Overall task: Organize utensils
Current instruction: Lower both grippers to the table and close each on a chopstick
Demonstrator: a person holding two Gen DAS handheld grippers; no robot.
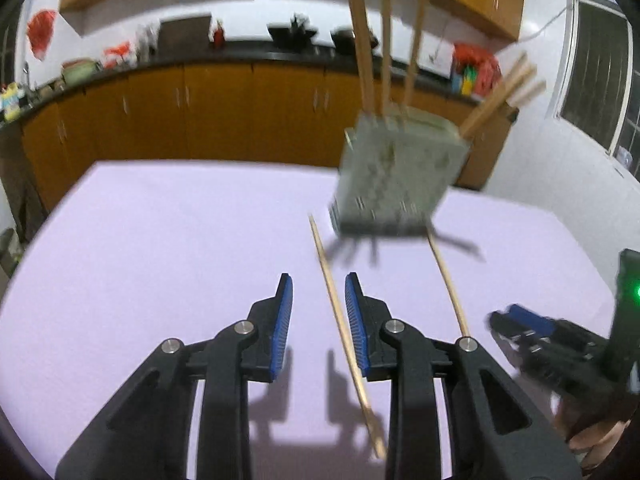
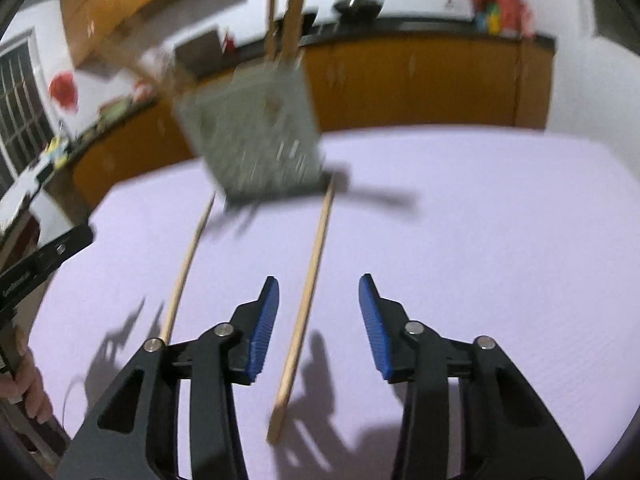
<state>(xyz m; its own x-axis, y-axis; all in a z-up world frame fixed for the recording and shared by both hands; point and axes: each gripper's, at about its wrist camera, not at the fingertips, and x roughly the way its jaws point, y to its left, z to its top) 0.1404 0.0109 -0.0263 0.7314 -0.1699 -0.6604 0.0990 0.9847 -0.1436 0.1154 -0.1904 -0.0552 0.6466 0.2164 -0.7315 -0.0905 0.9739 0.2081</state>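
Now, in the left wrist view, the left tool stands open in the lower middle of the frame, with one loose chopstick lying on the lilac desk between its blue pads, nearer the right pad and not yet pinched. A second loose chopstick lies to the right, and the right tool shows at the right edge. A grey perforated holder stands in the upper right of the desk and carries, as far as the blur allows, three upright chopsticks and perhaps three leaning ones.

In the right wrist view, the right tool is also open, its jaws a little wider. The second chopstick lies between its pads, closer to the left one, untouched. The first chopstick lies at the left, and the holder is blurred in the upper middle.

I judge the step is picking up one chopstick with each tool. To do it well, each tool should be centred over its stick, lowered until the pads reach the desk, then closed gently near the middle so the stick does not swing.
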